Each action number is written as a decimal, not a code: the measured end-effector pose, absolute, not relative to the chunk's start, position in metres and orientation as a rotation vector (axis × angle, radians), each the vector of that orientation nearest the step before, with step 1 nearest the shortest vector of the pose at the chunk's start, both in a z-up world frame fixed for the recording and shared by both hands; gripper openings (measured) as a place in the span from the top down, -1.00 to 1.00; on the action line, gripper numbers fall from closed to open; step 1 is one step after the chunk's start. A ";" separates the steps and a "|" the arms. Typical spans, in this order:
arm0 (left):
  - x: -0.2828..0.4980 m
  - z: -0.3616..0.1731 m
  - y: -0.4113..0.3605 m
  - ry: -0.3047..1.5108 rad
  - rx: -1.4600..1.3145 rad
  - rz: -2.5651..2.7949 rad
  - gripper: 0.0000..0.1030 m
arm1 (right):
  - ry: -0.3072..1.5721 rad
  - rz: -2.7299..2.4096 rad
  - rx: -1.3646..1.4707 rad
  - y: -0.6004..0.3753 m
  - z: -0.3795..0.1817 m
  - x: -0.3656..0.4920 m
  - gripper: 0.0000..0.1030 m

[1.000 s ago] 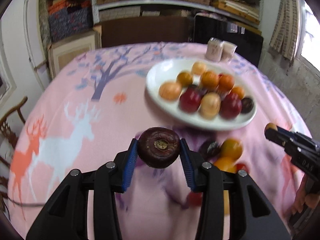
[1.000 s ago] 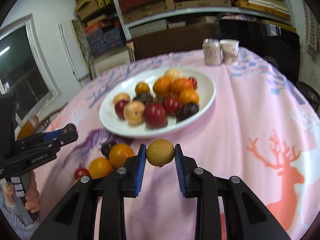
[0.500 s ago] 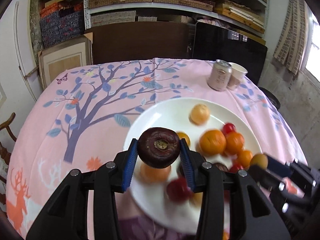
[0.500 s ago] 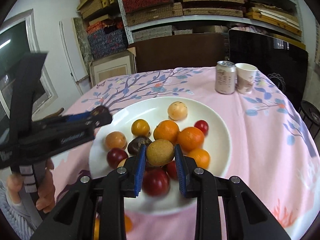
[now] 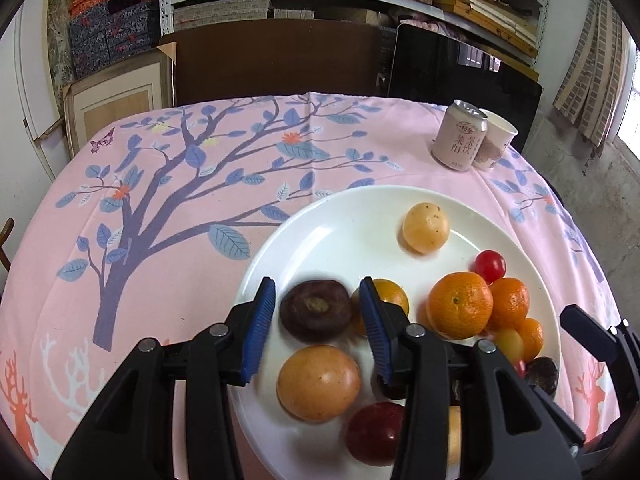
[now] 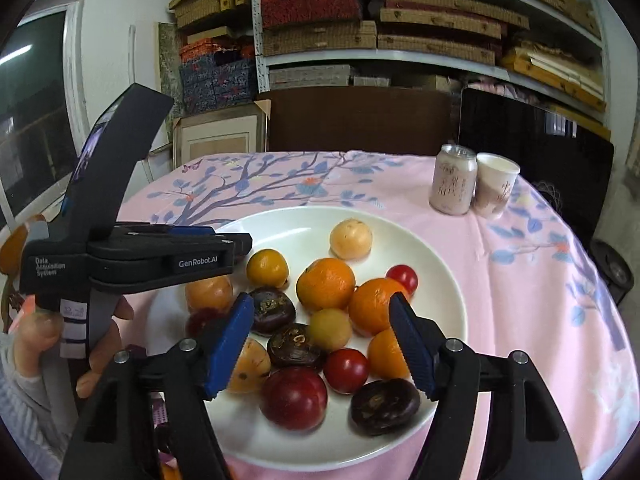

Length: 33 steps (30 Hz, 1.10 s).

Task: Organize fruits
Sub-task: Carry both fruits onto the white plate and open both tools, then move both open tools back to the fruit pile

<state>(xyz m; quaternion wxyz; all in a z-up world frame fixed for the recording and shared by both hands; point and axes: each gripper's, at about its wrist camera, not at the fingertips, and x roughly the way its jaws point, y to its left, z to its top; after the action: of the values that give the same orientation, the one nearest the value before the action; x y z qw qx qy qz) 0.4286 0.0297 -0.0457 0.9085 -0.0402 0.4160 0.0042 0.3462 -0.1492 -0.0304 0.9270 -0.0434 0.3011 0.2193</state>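
Observation:
A white plate (image 5: 352, 216) (image 6: 440, 276) on the pink tablecloth holds several fruits: oranges, red and dark purple ones. My left gripper (image 5: 317, 314) is open over the plate's left side; the dark purple fruit (image 5: 315, 310) sits between its blue pads, apart from both. My right gripper (image 6: 322, 334) is open wide and empty above the plate; a yellowish round fruit (image 6: 330, 329) lies on the plate between its fingers. The left gripper also shows in the right wrist view (image 6: 236, 246).
A pink drink can (image 5: 460, 136) (image 6: 452, 184) and a paper cup (image 5: 496, 140) (image 6: 494, 188) stand at the table's far right. Shelves with boxes and a dark screen stand behind the table. A hand (image 6: 100, 344) holds the left gripper.
Both grippers moved forward over the plate and opened. The dark purple fruit left the left gripper's pads; the yellowish fruit left the right gripper and lies on the plate.

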 end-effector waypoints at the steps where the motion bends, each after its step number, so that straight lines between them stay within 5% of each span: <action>1: 0.428 -0.044 0.031 0.858 -0.091 0.005 0.12 | 0.614 0.454 -0.078 -0.151 -0.029 0.346 -0.39; 13: 0.365 -0.022 0.039 0.817 -0.125 0.022 -0.18 | 0.624 0.435 0.062 -0.184 -0.027 0.344 -0.48; 16: 0.324 -0.024 0.042 0.795 -0.132 0.019 -0.44 | 0.642 0.444 0.126 -0.194 -0.030 0.335 -0.48; 22: 0.251 -0.041 0.042 0.818 -0.112 0.030 -0.44 | 0.625 0.414 0.231 -0.221 -0.038 0.287 -0.70; 33: 0.170 -0.068 0.017 0.841 0.034 -0.003 -0.45 | 0.640 0.388 0.258 -0.236 -0.049 0.266 -0.72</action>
<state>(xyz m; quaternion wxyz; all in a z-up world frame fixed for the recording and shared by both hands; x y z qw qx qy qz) 0.1698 0.0171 -0.0678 0.9127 0.0167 0.4083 -0.0014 0.2655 -0.2360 -0.0489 0.9228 0.1255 0.3116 0.1888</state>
